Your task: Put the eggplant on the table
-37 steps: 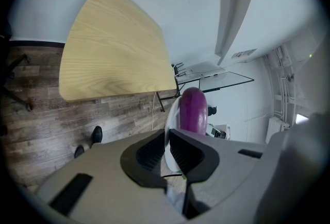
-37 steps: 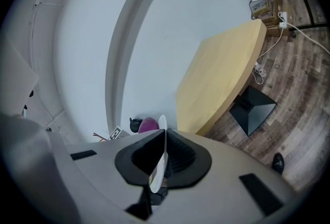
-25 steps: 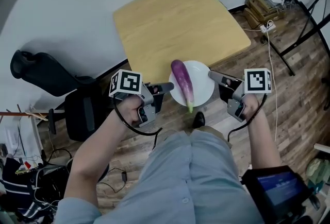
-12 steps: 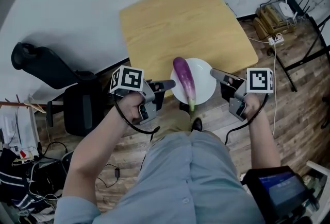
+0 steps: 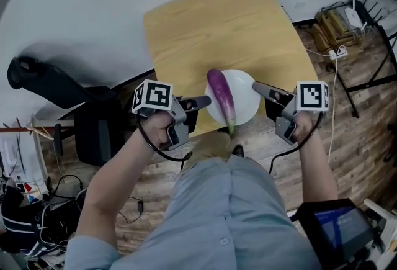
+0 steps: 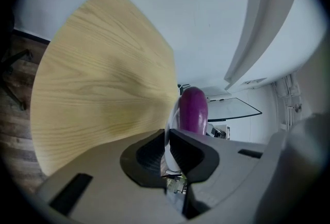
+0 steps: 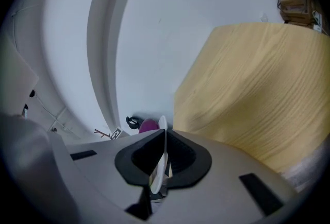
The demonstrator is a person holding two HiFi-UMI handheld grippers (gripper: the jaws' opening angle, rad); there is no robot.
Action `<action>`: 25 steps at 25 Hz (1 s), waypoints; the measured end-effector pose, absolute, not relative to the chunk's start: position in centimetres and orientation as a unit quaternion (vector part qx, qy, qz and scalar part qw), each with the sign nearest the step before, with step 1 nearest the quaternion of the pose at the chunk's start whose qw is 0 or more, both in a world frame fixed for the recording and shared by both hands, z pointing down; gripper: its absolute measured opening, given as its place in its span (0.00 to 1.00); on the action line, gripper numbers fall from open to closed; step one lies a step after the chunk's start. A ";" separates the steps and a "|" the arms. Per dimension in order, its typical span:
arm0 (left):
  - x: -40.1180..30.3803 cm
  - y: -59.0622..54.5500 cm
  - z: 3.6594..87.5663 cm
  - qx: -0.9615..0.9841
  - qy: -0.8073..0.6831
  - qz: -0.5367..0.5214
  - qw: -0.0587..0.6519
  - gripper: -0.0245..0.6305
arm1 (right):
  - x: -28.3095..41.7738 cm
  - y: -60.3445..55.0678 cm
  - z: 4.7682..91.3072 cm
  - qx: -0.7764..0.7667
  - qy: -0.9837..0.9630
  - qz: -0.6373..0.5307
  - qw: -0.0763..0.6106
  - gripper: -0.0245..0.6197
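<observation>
A purple eggplant [image 5: 221,96] with a green stem lies on a white plate [image 5: 247,101], held in the air at the near edge of the light wooden table [image 5: 217,27]. My left gripper [image 5: 207,101] is shut on the plate's left rim. My right gripper [image 5: 255,87] is shut on its right rim. In the left gripper view the plate [image 6: 174,115] stands edge-on between the jaws with the eggplant [image 6: 194,109] behind it. In the right gripper view the plate's rim [image 7: 162,158] is pinched in the jaws, the eggplant [image 7: 148,126] peeking past.
A black office chair [image 5: 68,98] stands left of the table by the white wall. Cables, a power strip [image 5: 337,51] and stacked boxes lie on the wood floor at the right. A black frame leg [image 5: 372,82] crosses the far right.
Both grippers have carried the plate with the eggplant forward, so it now overlaps the table's near edge more. The grips are unchanged.
</observation>
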State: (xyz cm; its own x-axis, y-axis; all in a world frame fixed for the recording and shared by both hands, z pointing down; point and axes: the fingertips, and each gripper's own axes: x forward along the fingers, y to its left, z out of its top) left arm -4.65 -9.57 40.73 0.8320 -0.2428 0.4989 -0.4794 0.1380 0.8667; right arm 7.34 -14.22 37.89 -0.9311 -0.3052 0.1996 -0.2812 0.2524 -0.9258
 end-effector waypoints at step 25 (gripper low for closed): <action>-8.6 -21.2 45.5 0.619 -0.260 0.094 0.735 0.09 | 3.5 -25.8 43.2 -0.203 0.755 -0.624 0.006 0.05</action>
